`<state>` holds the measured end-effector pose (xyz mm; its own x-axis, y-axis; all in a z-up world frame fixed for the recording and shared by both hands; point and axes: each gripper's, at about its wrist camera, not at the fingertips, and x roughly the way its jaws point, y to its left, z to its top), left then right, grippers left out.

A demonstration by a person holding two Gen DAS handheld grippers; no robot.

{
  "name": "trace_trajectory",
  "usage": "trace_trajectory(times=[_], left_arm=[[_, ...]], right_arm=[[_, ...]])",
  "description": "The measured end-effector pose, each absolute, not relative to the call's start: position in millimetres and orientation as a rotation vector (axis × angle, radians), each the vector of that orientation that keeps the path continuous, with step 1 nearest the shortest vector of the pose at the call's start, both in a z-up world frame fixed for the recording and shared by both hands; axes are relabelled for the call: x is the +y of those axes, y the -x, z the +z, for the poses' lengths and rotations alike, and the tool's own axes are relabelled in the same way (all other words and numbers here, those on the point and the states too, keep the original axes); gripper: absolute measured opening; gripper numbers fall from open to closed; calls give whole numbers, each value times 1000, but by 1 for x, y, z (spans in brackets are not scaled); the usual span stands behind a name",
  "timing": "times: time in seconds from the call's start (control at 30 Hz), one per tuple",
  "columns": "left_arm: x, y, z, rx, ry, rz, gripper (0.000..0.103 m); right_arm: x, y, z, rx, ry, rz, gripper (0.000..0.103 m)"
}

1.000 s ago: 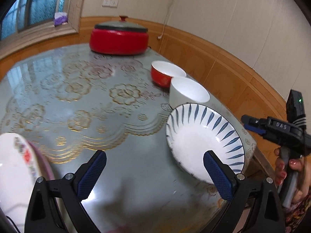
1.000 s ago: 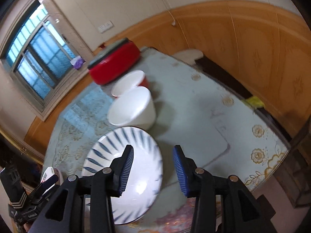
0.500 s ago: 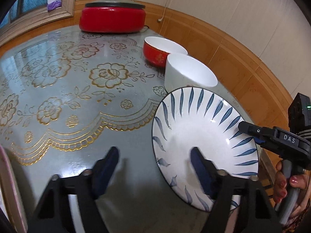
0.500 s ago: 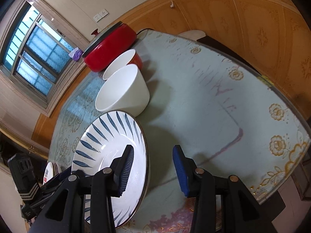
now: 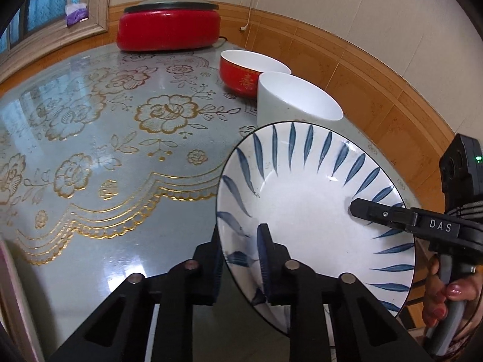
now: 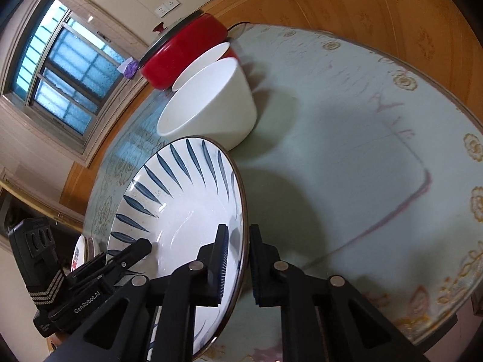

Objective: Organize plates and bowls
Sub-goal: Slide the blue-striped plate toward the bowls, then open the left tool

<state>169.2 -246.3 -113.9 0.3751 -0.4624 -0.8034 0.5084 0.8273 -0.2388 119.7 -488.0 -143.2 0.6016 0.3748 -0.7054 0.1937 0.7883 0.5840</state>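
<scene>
Just in front of the plain white ceramic bowl [image 5: 297, 101] on the glass-topped floral table [image 5: 120, 150], the blue-leaf-patterned white plate [image 5: 308, 205] sat pinched at opposite rims: left gripper [image 5: 241, 259] and right gripper [image 6: 238, 259] had both just closed, jaws clamping it.

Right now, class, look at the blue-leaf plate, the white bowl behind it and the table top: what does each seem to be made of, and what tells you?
Blue-leaf plate: probably glazed ceramic; bright highlights, painted strokes, thin dark rim.
White bowl: likely glazed ceramic or porcelain; smooth, even white with a soft sheen.
Table top: seemingly glass over a gold-flowered cloth; it mirrors the window sharply.
</scene>
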Motion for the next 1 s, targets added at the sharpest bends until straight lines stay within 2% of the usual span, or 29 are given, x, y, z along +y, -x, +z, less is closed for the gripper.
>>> trace_trajectory(times=[0.5, 0.87, 0.9, 0.97, 1.0], left_arm=[[-177, -174, -113, 1028, -7, -500, 19], [-156, -170, -114, 1020, 13, -481, 20], [-155, -170, -114, 1020, 15, -478, 22], [-154, -170, -113, 1024, 17, -469, 33], [-153, -169, -113, 1019, 18, -464, 45]], right_arm=[[-424, -153, -145, 979, -639, 244, 11], [-402, -162, -144, 1000, -603, 266, 11], [-401, -162, -144, 1000, -595, 265, 11], [-400, -162, -143, 1001, -592, 256, 11], [-402, -161, -144, 1002, -602, 252, 12]])
